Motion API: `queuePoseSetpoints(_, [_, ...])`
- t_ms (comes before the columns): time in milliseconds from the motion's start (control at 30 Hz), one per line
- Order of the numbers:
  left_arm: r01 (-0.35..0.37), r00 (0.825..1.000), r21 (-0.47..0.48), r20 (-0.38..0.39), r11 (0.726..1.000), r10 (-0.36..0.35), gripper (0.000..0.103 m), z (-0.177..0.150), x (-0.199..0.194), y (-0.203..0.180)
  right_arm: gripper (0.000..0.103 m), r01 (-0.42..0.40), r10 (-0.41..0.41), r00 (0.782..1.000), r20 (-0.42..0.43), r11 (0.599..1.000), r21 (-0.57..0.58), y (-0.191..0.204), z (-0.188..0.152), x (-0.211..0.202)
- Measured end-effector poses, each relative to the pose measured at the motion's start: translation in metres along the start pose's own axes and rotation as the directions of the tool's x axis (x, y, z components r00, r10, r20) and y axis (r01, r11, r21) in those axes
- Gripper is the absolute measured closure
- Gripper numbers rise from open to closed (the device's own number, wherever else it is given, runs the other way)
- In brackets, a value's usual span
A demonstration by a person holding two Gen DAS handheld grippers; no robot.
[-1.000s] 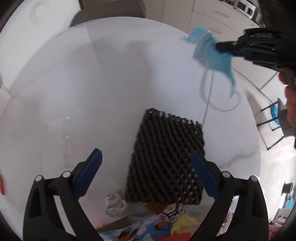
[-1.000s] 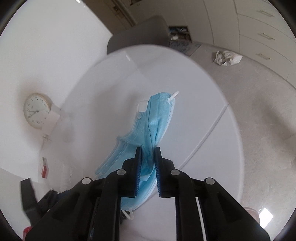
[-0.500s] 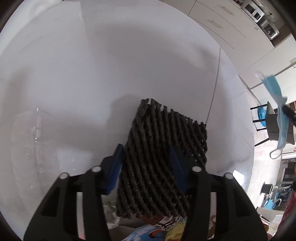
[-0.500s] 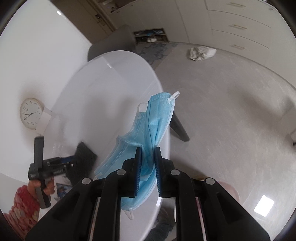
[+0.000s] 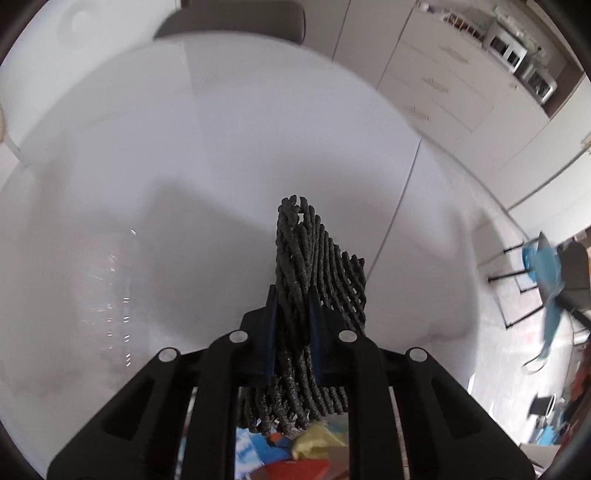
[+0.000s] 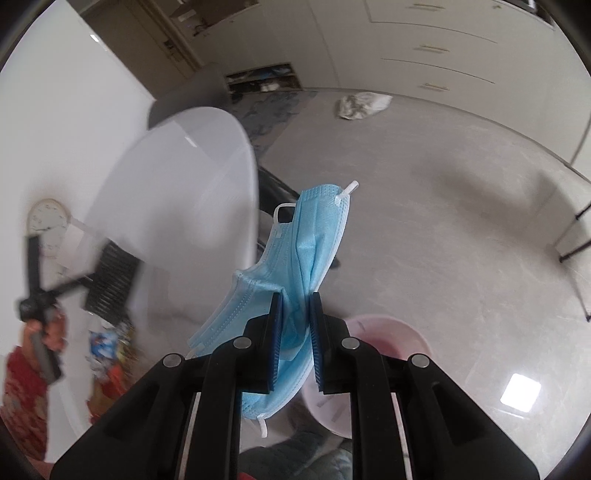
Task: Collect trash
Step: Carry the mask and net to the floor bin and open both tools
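A black foam mesh sleeve (image 5: 317, 251) is squeezed between the blue pads of my left gripper (image 5: 293, 321), whose jaws are closing tight on it; it hangs folded above the white round table (image 5: 184, 166). My right gripper (image 6: 295, 325) is shut on a blue face mask (image 6: 314, 229), which dangles over the floor beside the table (image 6: 192, 177). A pink bucket (image 6: 388, 332) stands just below and right of the mask. The left wrist view shows the mask (image 5: 546, 266) far right, blurred. In the right wrist view the mesh (image 6: 110, 280) shows at the left.
Colourful wrappers (image 5: 306, 443) lie at the table's near edge under the mesh. A clear plastic piece (image 5: 110, 295) glints on the left of the table. Crumpled white paper (image 6: 362, 105) lies on the floor. A grey chair (image 5: 229, 18) stands behind the table.
My left gripper closed on the black mesh and lifted it off the table. My right gripper carried the mask sideways off the table to a spot over the floor by the pink bucket.
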State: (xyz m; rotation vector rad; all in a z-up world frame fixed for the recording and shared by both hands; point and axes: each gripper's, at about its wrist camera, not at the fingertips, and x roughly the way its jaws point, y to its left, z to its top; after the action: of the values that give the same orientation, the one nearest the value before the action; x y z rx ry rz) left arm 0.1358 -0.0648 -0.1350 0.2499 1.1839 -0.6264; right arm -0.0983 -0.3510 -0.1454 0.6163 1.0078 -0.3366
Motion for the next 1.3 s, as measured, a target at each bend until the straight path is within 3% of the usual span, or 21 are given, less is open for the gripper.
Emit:
queuePoseSetpoints(200, [0.004, 0.995, 0.043, 0.099, 0.999, -0.009, 0.088, -0.005, -0.079, -0.016, 0.086, 0.097, -0.092, 0.991, -0.100, 0.994, 0.045, -0.055, -0.054, 0.049])
queuePoseSetpoints(367, [0.073, 0.996, 0.099, 0.052, 0.992, -0.078, 0.088, -0.026, -0.077, -0.090, 0.086, 0.129, -0.099, 0.961, -0.257, 0.987, 0.101, -0.098, -0.103, 0.145])
queuePoseSetpoints(467, [0.108, 0.994, 0.143, -0.014, 0.984, -0.107, 0.088, -0.039, -0.041, -0.155, 0.082, 0.149, -0.105, 0.939, -0.327, 0.983, 0.110, -0.113, -0.124, 0.193])
queuePoseSetpoints(500, [0.110, 0.994, 0.159, -0.036, 0.981, -0.105, 0.088, -0.046, -0.030, -0.165, 0.077, 0.151, -0.104, 0.934, -0.342, 0.982, 0.115, -0.116, -0.129, 0.203])
queuePoseSetpoints(533, [0.109, 0.993, 0.181, -0.061, 0.977, -0.100, 0.088, -0.053, -0.023, -0.174, 0.060, 0.148, -0.095, 0.927, -0.362, 0.981, 0.123, -0.120, -0.134, 0.216])
queuePoseSetpoints(600, [0.114, 0.990, 0.225, -0.109, 0.968, -0.092, 0.088, -0.071, -0.013, -0.193, 0.037, 0.155, -0.095, 0.919, -0.384, 0.980, 0.128, -0.128, -0.138, 0.229])
queuePoseSetpoints(700, [0.123, 0.984, 0.272, -0.161, 0.954, -0.081, 0.088, -0.088, 0.006, -0.218, 0.028, 0.144, -0.095, 0.920, -0.379, 0.984, 0.103, -0.129, -0.138, 0.225])
queuePoseSetpoints(833, [0.121, 0.977, 0.323, -0.205, 0.939, -0.056, 0.088, -0.098, 0.037, -0.249, 0.014, 0.151, -0.113, 0.939, -0.324, 0.984, 0.096, -0.136, -0.138, 0.180])
queuePoseSetpoints(967, [0.100, 0.972, 0.359, -0.235, 0.928, -0.014, 0.088, -0.107, 0.079, -0.289, 0.009, 0.164, -0.133, 0.963, -0.236, 0.980, 0.115, -0.155, -0.137, 0.118])
queuePoseSetpoints(1133, [0.074, 0.940, 0.358, -0.337, 0.931, 0.055, 0.088, -0.127, 0.156, -0.323, 0.008, 0.180, -0.151, 0.971, -0.186, 0.973, 0.145, -0.175, -0.136, 0.081])
queuePoseSetpoints(1167, [0.077, 0.934, 0.357, -0.352, 0.931, 0.058, 0.085, -0.134, 0.165, -0.326, 0.008, 0.182, -0.152, 0.971, -0.185, 0.971, 0.154, -0.179, -0.136, 0.079])
queuePoseSetpoints(1300, [0.046, 0.909, 0.366, -0.402, 0.930, 0.113, 0.035, -0.154, 0.204, -0.335, 0.008, 0.182, -0.151, 0.971, -0.186, 0.969, 0.165, -0.187, -0.137, 0.082])
